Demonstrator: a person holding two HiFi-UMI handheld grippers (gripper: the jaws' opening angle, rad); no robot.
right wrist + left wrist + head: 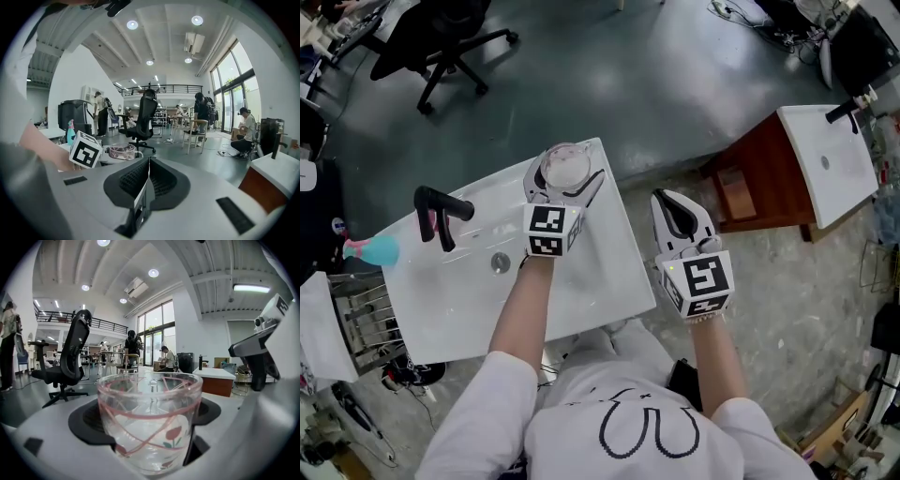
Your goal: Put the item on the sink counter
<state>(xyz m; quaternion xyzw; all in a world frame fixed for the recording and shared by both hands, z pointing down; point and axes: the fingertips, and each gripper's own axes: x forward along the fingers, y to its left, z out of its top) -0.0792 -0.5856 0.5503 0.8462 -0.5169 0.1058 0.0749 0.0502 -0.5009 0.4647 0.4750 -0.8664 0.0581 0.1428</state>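
Note:
A clear glass cup (565,166) with pink lines and a red flower print sits between the jaws of my left gripper (566,178), which is shut on it. It is over the far right corner of the white sink counter (609,272); I cannot tell if it touches the surface. In the left gripper view the glass cup (150,418) stands upright and fills the space between the black pads. My right gripper (677,210) is off the counter's right side, over the floor, shut with nothing in it; its jaws (147,171) meet. The glass cup (122,151) shows at left in that view.
A black faucet (441,211) and a drain (500,263) are at the basin's left. A blue spray bottle (370,250) lies further left. A second white sink unit (830,159) on a wooden cabinet (759,178) stands at right. An office chair (441,42) is behind.

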